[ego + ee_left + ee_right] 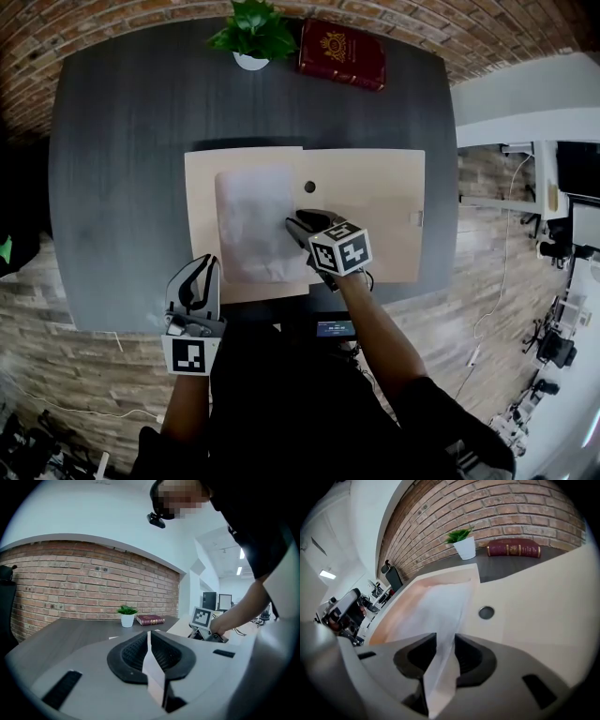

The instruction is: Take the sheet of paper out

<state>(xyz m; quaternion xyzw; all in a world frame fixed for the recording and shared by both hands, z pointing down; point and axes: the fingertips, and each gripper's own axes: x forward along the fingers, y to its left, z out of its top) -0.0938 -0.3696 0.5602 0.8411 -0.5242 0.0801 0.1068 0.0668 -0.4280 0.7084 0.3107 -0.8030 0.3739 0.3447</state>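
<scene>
The sheet (251, 225) lies on the left half of an open tan folder (375, 197) on the counter (122, 141), its long axis running away from the person. The right tongs (296, 225) are at its right edge, jaws well apart. The edge seems to lie in the gap, unpinched. This hand is much the nearer. The left tongs (199, 267) hang at the counter's near edge, closed, apparently empty. The red book (342, 53) bears a gold crest; no writing is legible.
</scene>
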